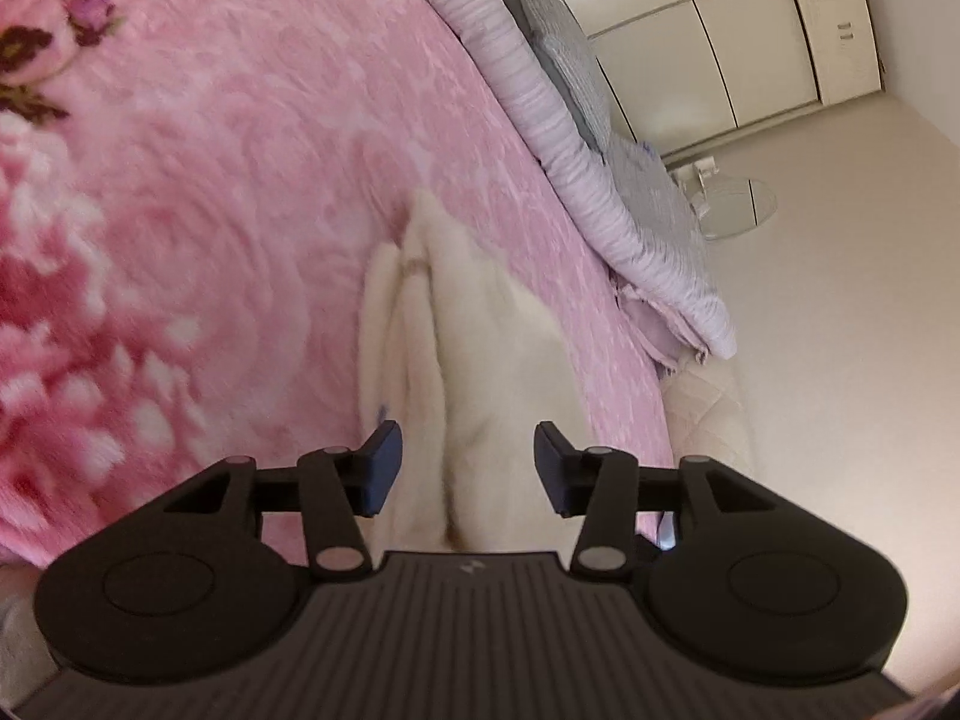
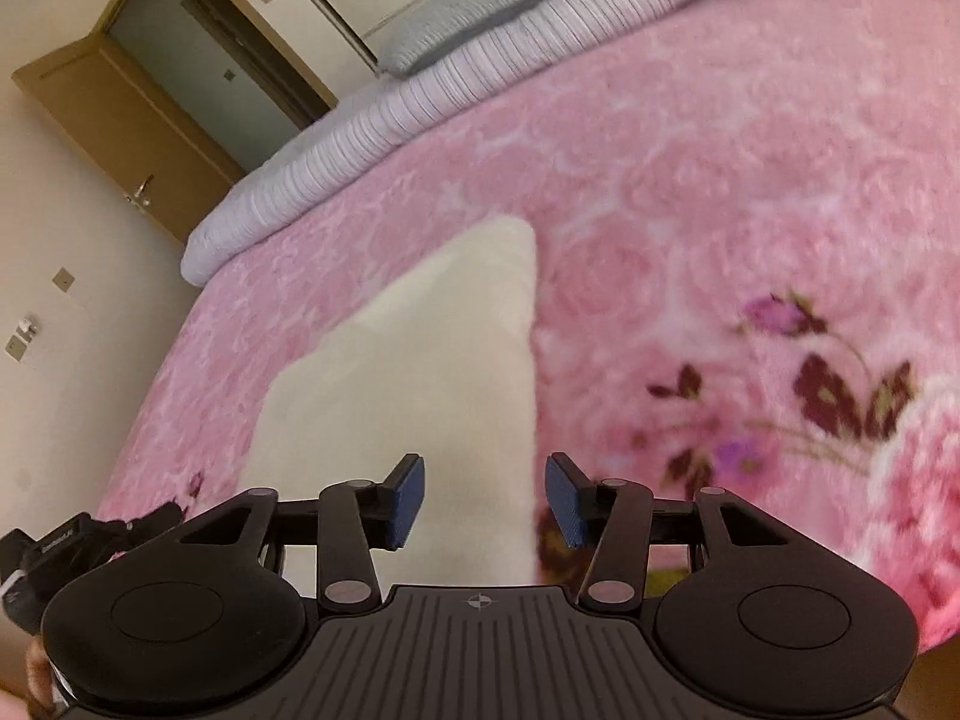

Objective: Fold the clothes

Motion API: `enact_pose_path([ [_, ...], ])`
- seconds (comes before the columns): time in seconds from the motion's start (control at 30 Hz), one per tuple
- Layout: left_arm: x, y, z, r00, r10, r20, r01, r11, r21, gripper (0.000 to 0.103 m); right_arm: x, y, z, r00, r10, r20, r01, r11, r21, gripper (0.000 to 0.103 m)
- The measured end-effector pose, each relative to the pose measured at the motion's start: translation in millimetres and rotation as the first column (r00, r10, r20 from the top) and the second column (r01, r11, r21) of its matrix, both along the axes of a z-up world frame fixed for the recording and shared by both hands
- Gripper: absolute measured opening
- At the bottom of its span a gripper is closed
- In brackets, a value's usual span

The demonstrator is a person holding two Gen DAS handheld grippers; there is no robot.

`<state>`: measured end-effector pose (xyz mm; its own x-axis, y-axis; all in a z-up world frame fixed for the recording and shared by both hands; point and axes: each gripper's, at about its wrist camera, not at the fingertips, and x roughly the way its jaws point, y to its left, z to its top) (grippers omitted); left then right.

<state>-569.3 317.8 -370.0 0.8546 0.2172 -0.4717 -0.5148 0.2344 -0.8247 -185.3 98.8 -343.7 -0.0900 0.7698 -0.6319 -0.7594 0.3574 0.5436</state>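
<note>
A cream-white garment (image 1: 474, 324) lies on the pink flowered blanket (image 1: 210, 180), bunched into long folds that run away from my left gripper (image 1: 468, 468). That gripper hovers over its near end, jaws apart, and the pads do not press on the cloth. In the right wrist view the same garment (image 2: 432, 360) lies flat and smooth, with a straight right edge and a far corner. My right gripper (image 2: 487, 498) hangs above its near part, open, with nothing gripped between the blue pads.
A rolled lilac striped quilt (image 1: 564, 138) (image 2: 372, 138) and a grey pillow (image 1: 558, 54) line the far edge of the bed. Beyond are white wardrobe doors (image 1: 750, 30), a fan (image 1: 732, 204) on the floor and a brown door (image 2: 132, 120).
</note>
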Motion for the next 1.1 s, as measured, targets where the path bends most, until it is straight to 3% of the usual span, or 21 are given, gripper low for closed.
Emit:
enact_pose_path([
  [0.17, 8, -27, 16, 0.996, -0.047, -0.074, 0.054, 0.993, 0.100, 0.041, -18, -5, -1, 0.996, 0.030, 0.087, -0.028, 0.999, -0.019, 0.049],
  [0.33, 15, -43, 21, 0.977, -0.099, -0.190, 0.131, 0.977, 0.167, 0.041, -23, -13, -4, 0.995, 0.031, 0.093, -0.027, 0.999, -0.035, 0.049],
  [0.43, 23, -48, 14, 0.969, -0.107, -0.222, 0.149, 0.972, 0.180, 0.026, -24, -15, -7, 0.995, 0.033, 0.092, -0.028, 0.998, -0.053, 0.049],
  [0.53, 21, -52, 9, 0.973, -0.092, -0.211, 0.133, 0.973, 0.189, 0.018, -27, -17, -11, 0.995, 0.038, 0.097, -0.032, 0.998, -0.062, 0.048],
  [0.63, 3, -53, 8, 0.989, -0.063, -0.135, 0.086, 0.981, 0.172, 0.014, -30, -18, -13, 0.994, 0.039, 0.101, -0.033, 0.998, -0.062, 0.041],
  [0.7, -2, -52, -1, 0.988, -0.058, -0.144, 0.080, 0.985, 0.151, 0.012, -29, -17, -16, 0.994, 0.044, 0.099, -0.037, 0.997, -0.071, 0.041],
  [0.77, -4, -51, -17, 0.984, -0.052, -0.168, 0.075, 0.988, 0.133, 0.012, -28, -14, -21, 0.994, 0.057, 0.098, -0.048, 0.995, -0.090, 0.040],
  [0.9, -10, -48, -36, 0.993, -0.014, -0.114, 0.020, 0.998, 0.055, 0.013, -27, -13, -28, 0.992, 0.075, 0.102, -0.064, 0.992, -0.112, 0.040],
  [1.0, -3, -44, -13, 0.982, -0.077, -0.170, 0.098, 0.988, 0.116, 0.014, -25, -12, -24, 0.988, 0.106, 0.112, -0.093, 0.988, -0.120, 0.041],
  [1.1, -4, -35, 14, 0.976, -0.062, -0.210, 0.102, 0.977, 0.186, 0.017, -18, -8, -13, 0.985, 0.118, 0.125, -0.106, 0.989, -0.101, 0.041],
])
